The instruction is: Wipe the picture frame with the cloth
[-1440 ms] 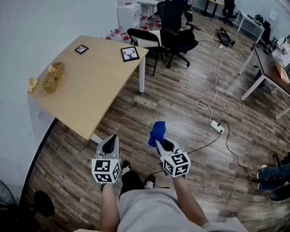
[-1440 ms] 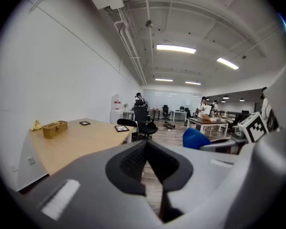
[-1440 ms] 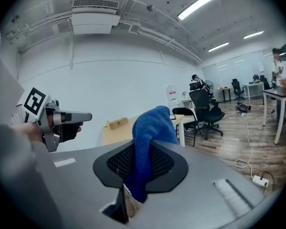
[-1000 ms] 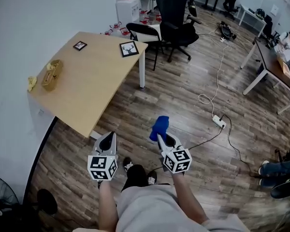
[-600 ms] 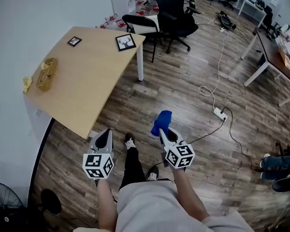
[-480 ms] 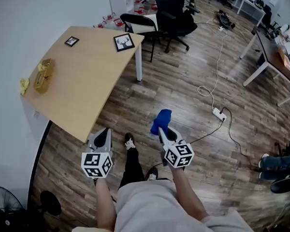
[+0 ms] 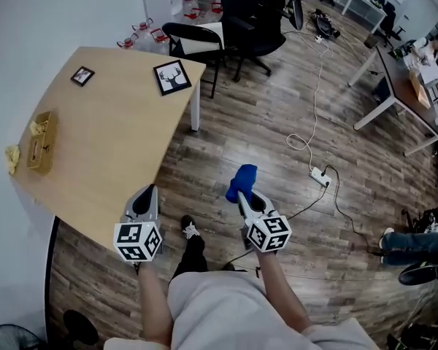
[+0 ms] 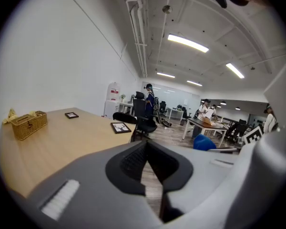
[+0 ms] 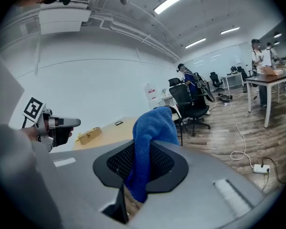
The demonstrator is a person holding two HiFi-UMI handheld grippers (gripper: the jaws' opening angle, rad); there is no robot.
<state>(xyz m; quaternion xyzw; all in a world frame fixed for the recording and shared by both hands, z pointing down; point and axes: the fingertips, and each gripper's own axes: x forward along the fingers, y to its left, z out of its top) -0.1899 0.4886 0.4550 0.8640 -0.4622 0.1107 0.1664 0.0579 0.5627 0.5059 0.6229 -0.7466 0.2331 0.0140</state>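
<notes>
A black picture frame with a deer print (image 7: 171, 76) (image 8: 120, 127) lies flat at the far corner of the wooden table (image 7: 102, 144). A smaller dark frame (image 7: 82, 76) (image 8: 71, 115) lies further left. My right gripper (image 7: 241, 197) (image 9: 142, 168) is shut on a blue cloth (image 7: 241, 180) (image 9: 151, 137) over the floor, well away from the frames. My left gripper (image 7: 144, 201) (image 8: 148, 163) is shut and holds nothing, above the table's near edge.
A woven basket (image 7: 40, 142) (image 8: 29, 124) and a yellow object (image 7: 12, 157) sit at the table's left end. Black office chairs (image 7: 226, 20) stand beyond the far corner. A power strip (image 7: 319, 175) and cables lie on the wood floor. Desks (image 7: 394, 71) stand at right.
I have walked closer to the table: it now lies nearer and more below me. Both grippers keep their pose, the cloth still held in the right one.
</notes>
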